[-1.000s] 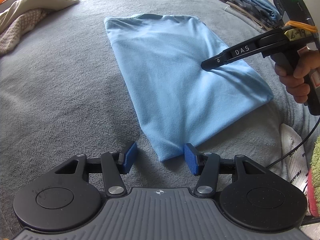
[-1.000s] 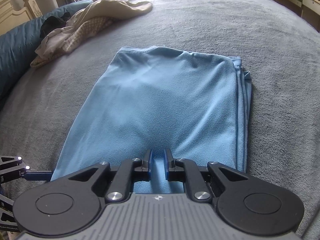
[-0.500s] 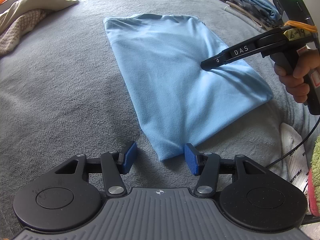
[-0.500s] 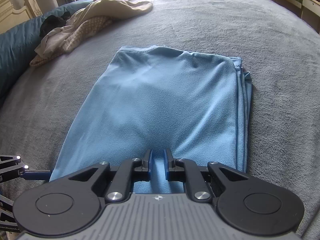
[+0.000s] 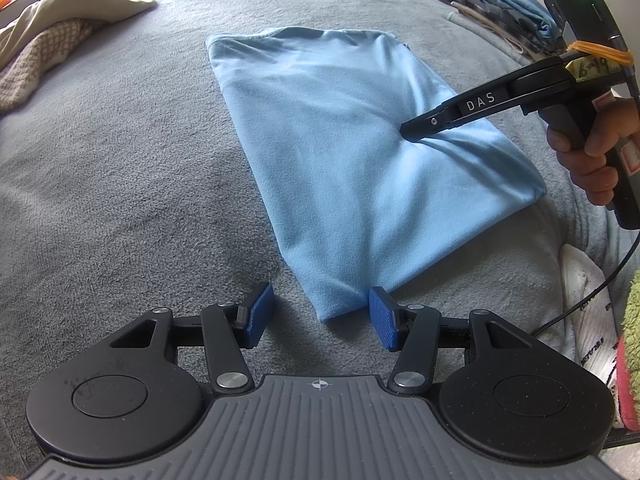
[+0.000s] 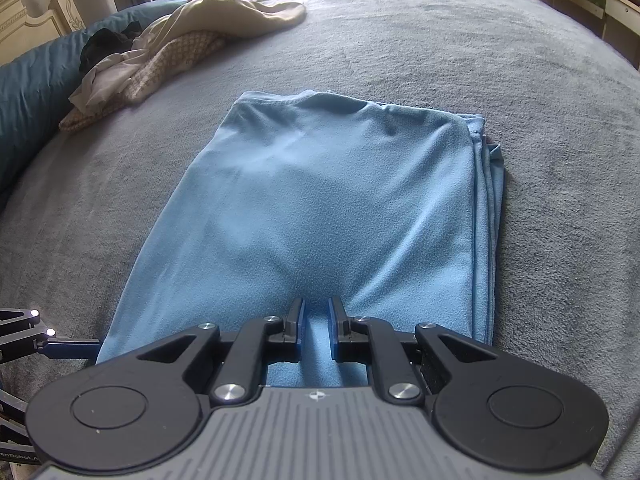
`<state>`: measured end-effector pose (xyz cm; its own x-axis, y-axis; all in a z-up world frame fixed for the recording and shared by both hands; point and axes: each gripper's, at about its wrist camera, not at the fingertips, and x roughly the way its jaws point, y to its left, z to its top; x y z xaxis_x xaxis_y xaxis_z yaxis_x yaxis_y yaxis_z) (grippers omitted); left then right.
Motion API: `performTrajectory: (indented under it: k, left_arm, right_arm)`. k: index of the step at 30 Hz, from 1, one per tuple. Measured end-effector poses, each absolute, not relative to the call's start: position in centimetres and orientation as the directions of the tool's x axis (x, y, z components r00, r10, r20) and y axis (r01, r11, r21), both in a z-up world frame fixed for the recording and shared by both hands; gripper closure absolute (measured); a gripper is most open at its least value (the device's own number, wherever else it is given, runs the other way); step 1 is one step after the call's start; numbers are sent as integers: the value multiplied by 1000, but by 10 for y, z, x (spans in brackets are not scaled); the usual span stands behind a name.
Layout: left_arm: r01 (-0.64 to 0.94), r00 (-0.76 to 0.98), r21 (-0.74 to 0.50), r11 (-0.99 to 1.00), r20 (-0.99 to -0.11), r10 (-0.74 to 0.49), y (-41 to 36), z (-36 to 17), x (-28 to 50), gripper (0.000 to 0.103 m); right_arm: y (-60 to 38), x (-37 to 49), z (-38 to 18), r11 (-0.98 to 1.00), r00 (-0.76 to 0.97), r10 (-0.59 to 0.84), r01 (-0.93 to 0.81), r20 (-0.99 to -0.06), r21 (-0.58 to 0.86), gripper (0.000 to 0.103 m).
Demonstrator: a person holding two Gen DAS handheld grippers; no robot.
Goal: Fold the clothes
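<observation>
Left wrist view: a folded light-blue garment (image 5: pixel 356 160) lies flat on a grey fleece blanket (image 5: pixel 120 168), running from about 11 o'clock down to 5 o'clock of the frame. The left gripper (image 5: pixel 320 314) stands with its jaws apart; the blue pads (image 5: pixel 382 318) flank the garment's nearest corner, which rests between them at 6 o'clock without either pad pressing on it. At 3 o'clock a person's hand (image 5: pixel 592 148) holds the right gripper (image 5: pixel 406 130), whose narrow tip meets the garment's upper layer; the cloth puckers into creases around that tip.

Right wrist view: the garment (image 6: pixel 332 208) fills the centre, its stacked side edges showing at 3 o'clock. The right gripper (image 6: pixel 316 312) has its jaws drawn close, a strip of blue cloth pinched between them at 6 o'clock. Part of the left gripper (image 6: pixel 52 344) enters at 9 o'clock, beside the garment's corner.

Surroundings: a heap of unfolded clothes (image 6: pixel 176 52) lies at 11 o'clock in the right wrist view, well apart from the garment; a stack of folded clothes (image 5: pixel 504 12) sits at 1 o'clock in the left wrist view
</observation>
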<state>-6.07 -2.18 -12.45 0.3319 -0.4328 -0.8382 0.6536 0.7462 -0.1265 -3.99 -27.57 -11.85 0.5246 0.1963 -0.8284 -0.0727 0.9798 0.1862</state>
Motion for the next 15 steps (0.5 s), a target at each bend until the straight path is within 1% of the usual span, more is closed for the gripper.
performTrajectory:
  k: [15]
  left_arm:
    - [654,333,-124,746,-839,-431,-21,-124,-62,50]
  right_arm:
    - [-275,-40,-119,980,526,196,-74,-828,185,90]
